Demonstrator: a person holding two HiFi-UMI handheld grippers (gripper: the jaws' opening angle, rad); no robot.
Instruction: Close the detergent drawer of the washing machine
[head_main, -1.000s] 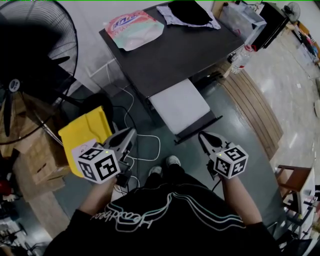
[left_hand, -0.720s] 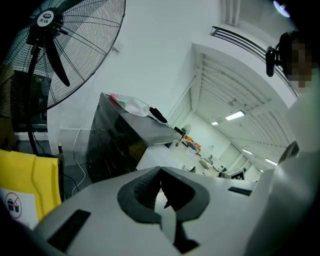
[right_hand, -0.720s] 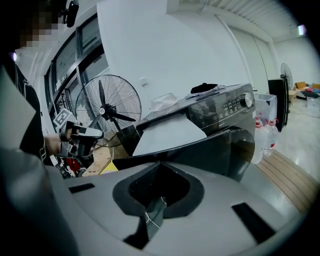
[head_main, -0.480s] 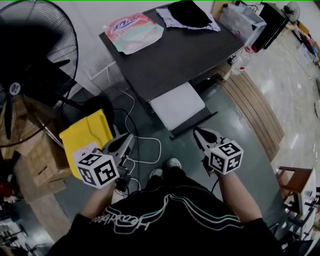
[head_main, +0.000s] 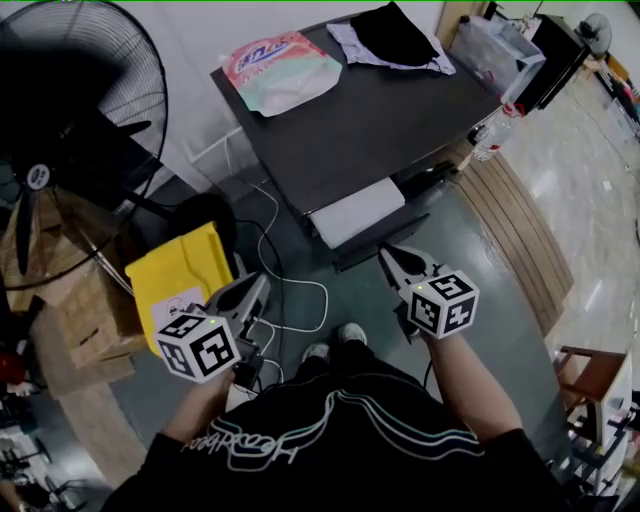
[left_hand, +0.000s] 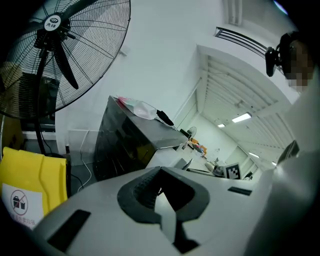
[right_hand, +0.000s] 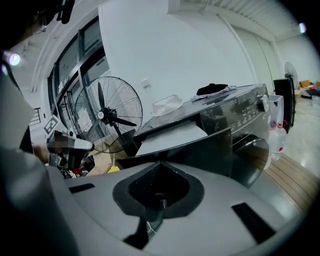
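The washing machine (head_main: 380, 120) has a dark, smooth, faintly glossy top. Its detergent drawer (head_main: 357, 211) looks like pale matt plastic. On the far side lie a shiny plastic pouch (head_main: 280, 70) and soft black cloth (head_main: 392, 32). To the left are a wire-metal fan (head_main: 80, 110), a smooth yellow plastic bin (head_main: 175, 275) and rough cardboard boxes (head_main: 75, 310). To the right are wooden slats (head_main: 510, 230).

1. We see our left gripper (left_hand: 161, 175) across the bottom of the frame, jaws together with nothing between them.
2. A fan (left_hand: 56, 50) stands upper left.
3. A dark washing machine (left_hand: 122, 145) sits mid-frame.
4. A yellow bin (left_hand: 30, 172) is lower left.
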